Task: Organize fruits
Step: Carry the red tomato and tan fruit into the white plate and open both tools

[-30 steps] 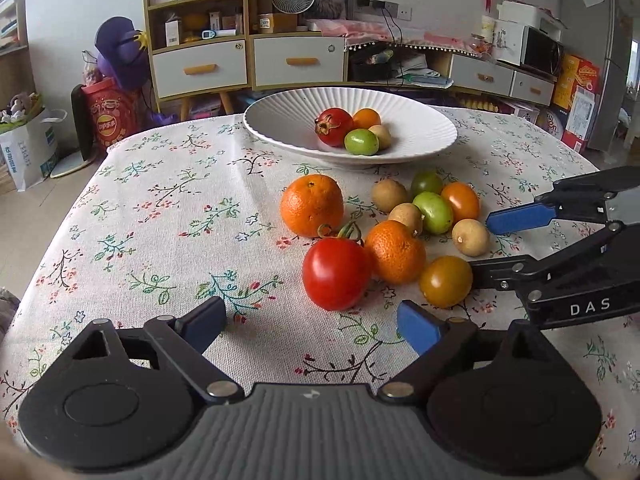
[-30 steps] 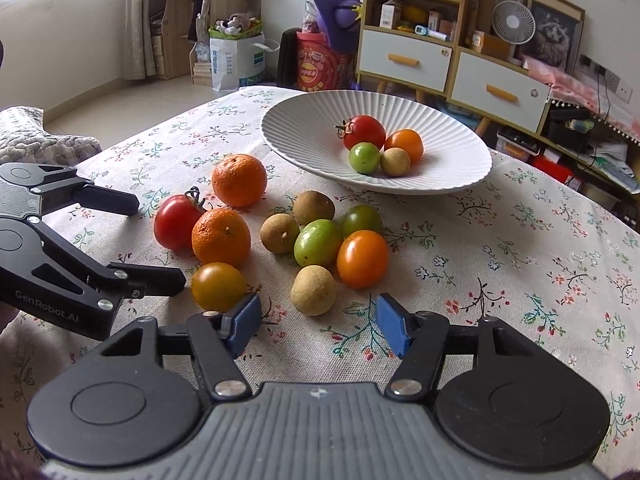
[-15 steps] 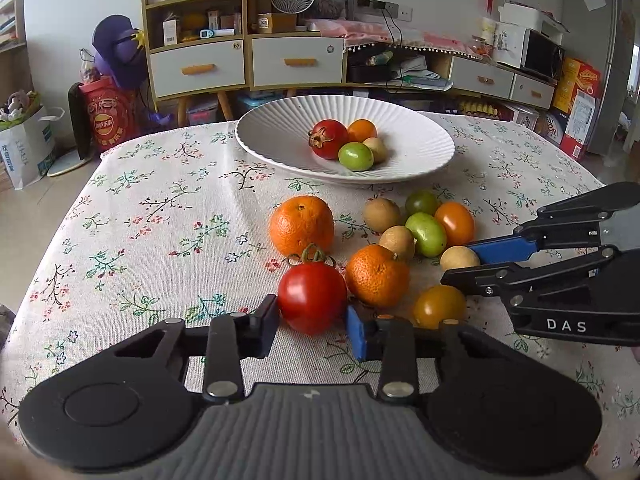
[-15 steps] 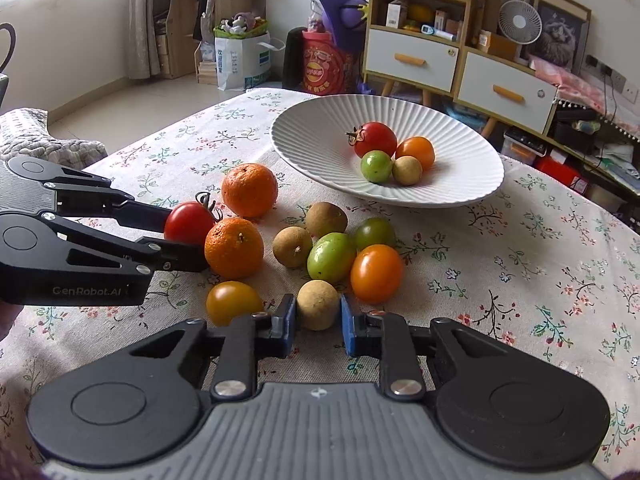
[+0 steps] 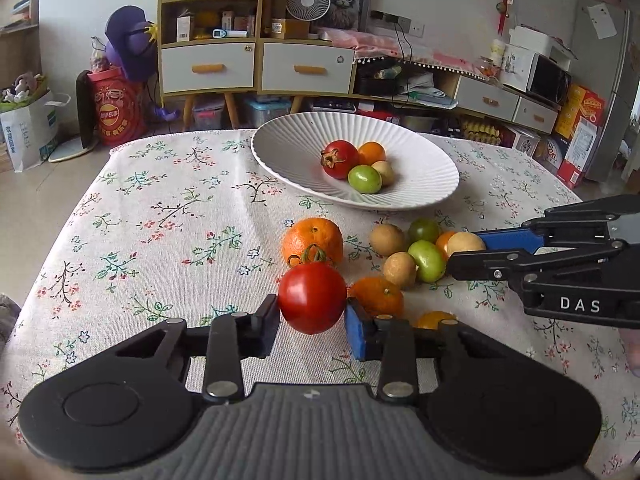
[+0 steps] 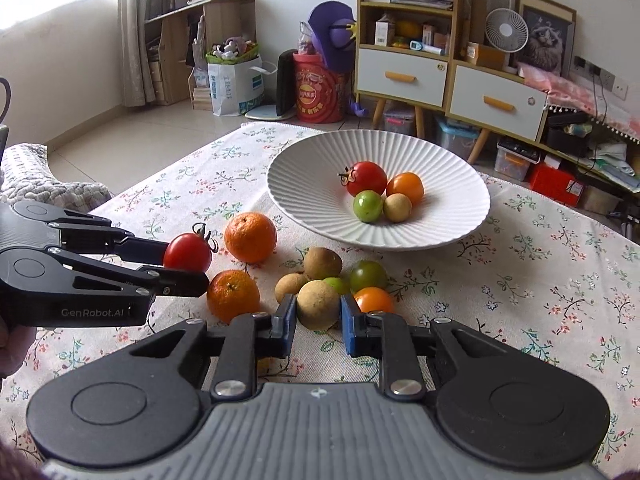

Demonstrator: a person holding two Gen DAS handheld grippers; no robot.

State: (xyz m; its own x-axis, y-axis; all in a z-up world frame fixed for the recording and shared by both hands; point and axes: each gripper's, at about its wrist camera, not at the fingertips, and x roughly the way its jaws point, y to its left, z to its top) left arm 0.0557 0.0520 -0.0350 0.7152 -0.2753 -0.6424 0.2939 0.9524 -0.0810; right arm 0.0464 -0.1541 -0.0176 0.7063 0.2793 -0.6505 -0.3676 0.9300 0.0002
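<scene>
Left gripper (image 5: 312, 320) clamped on red tomato (image 5: 312, 303), just closed, raised above floral tablecloth (image 5: 168, 240). Right gripper (image 6: 319, 320) pinching tan longan (image 6: 319, 304) beside loose fruit, short of white bowl (image 6: 304, 184).

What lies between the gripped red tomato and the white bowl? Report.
One orange, just behind the red tomato in the left gripper; then bare tablecloth to the white bowl. Left wrist view.
</scene>
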